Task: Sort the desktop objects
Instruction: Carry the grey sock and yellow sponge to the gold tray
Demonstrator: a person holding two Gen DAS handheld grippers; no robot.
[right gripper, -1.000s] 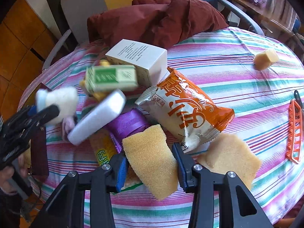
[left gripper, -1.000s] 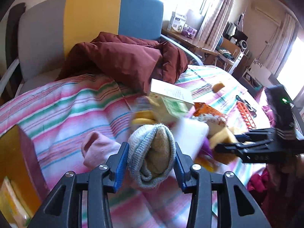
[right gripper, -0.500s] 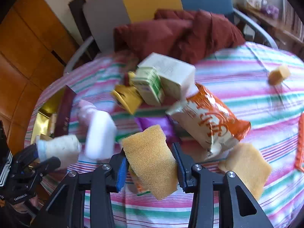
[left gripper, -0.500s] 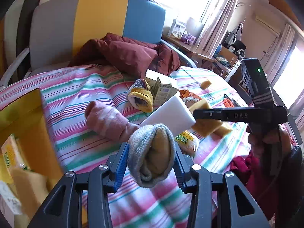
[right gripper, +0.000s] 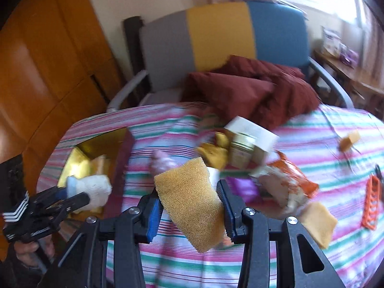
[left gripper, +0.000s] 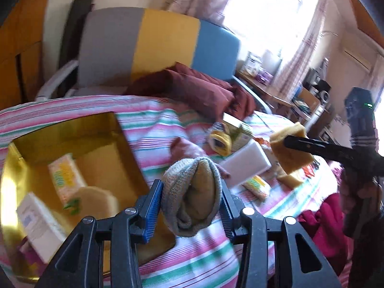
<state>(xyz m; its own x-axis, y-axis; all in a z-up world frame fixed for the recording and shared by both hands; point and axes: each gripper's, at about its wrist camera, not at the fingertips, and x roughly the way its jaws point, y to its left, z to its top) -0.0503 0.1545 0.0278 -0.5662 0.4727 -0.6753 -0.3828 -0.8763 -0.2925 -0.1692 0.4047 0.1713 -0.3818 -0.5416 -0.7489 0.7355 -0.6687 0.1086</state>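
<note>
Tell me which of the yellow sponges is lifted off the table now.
The yellow sponge clamped between the jaws of the right gripper. The other large one lies flat on the striped cloth, right of it.

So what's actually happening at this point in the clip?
A person is sorting clutter on a striped tablecloth with two handheld grippers. The left gripper is shut on a rolled grey sock, held in the air beside the open gold box, which already holds a few items. The right gripper is shut on a yellow sponge, lifted above the pile of packets and boxes in the middle of the table.
</note>
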